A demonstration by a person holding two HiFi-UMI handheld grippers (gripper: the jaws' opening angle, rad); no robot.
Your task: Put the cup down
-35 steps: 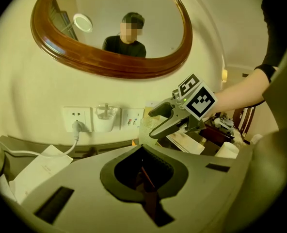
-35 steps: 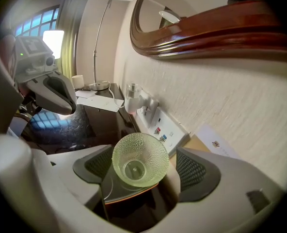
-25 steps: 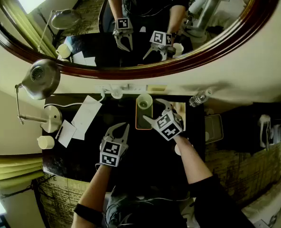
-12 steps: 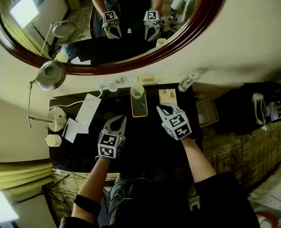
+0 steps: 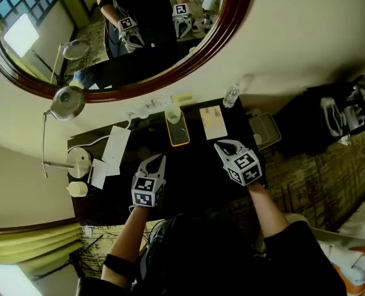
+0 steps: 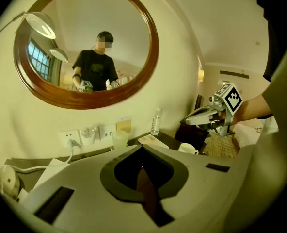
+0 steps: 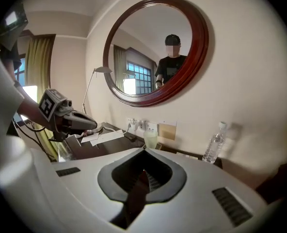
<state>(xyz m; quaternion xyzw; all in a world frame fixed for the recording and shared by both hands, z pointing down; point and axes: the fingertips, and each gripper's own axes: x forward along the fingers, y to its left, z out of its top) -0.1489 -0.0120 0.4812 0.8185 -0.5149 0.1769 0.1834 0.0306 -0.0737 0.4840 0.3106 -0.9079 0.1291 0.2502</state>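
Observation:
The pale green cup point(image 5: 172, 114) stands upright on an orange-rimmed tray point(image 5: 179, 135) at the back of the dark table, close to the wall. It also shows as the cup point(image 6: 119, 140) and the cup point(image 7: 151, 139) in the two gripper views. My left gripper point(image 5: 161, 158) is shut and empty, well in front of the tray. My right gripper point(image 5: 222, 144) hovers to the right of the tray, clear of the cup. Its jaws have just been closing and nothing is between them.
A water bottle point(image 5: 230, 95) stands at the back right beside a booklet point(image 5: 213, 122). Papers point(image 5: 114, 150), a desk lamp point(image 5: 68, 103) and a small pot point(image 5: 77, 189) occupy the left. A white cup on a saucer point(image 6: 187, 149) sits at the right edge. A round mirror point(image 5: 219, 36) hangs above.
My right gripper, open beside the cup a second ago, has shut and pulled back to the right. The left gripper has drawn back a little. The cup stays on the tray.

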